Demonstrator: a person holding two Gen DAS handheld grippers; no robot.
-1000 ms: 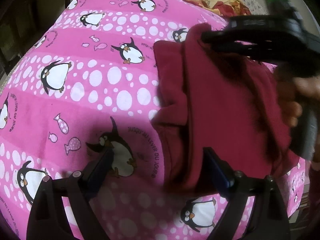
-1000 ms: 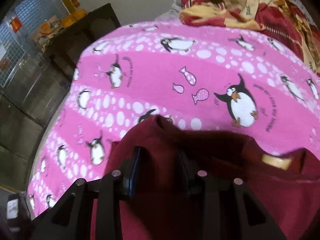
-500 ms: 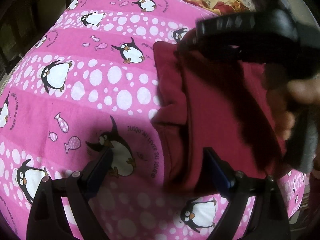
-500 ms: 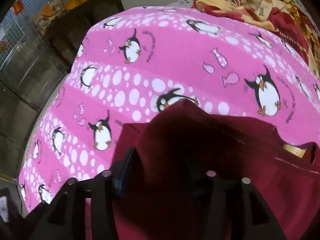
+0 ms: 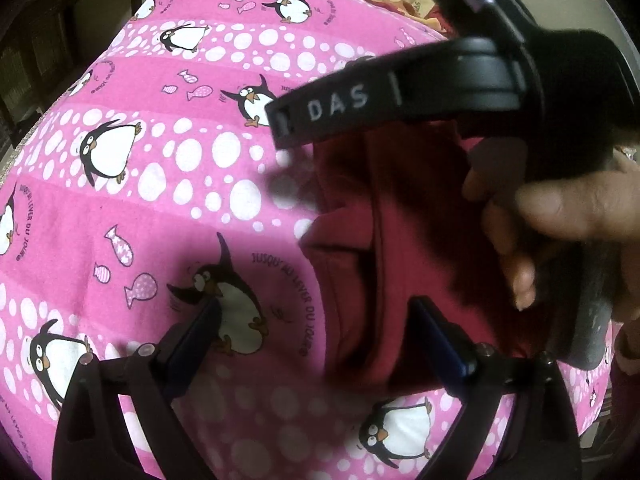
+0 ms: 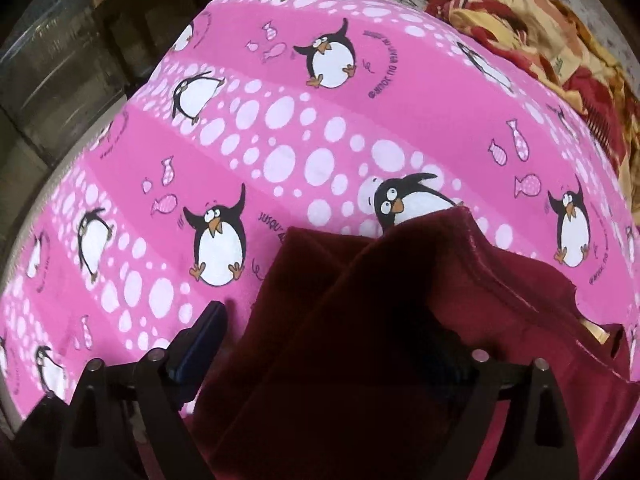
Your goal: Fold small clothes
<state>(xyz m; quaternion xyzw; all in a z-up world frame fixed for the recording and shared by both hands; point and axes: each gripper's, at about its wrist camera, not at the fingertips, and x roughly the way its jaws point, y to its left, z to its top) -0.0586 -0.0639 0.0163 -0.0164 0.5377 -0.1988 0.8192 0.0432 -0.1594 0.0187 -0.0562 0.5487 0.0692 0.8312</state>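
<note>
A small maroon garment (image 5: 404, 240) lies partly folded on a pink penguin-print blanket (image 5: 180, 184). My left gripper (image 5: 316, 336) is open just above the blanket, its right finger over the garment's near edge. In the right wrist view the garment (image 6: 400, 320) drapes between the jaws of my right gripper (image 6: 320, 344), which stand wide apart; the cloth covers the right finger, and the left finger (image 6: 200, 340) is bare. The right gripper's black body (image 5: 460, 88) and the hand on it fill the upper right of the left wrist view, above the garment.
A crumpled red and yellow cloth (image 6: 540, 40) lies at the blanket's far right edge. Dark furniture (image 6: 72, 60) stands beyond the blanket's left edge. The blanket (image 6: 280, 140) stretches bare to the left and front of the garment.
My right gripper has opened from a narrow grip on the garment and swung left and forward over it. The left gripper has stayed still and open.
</note>
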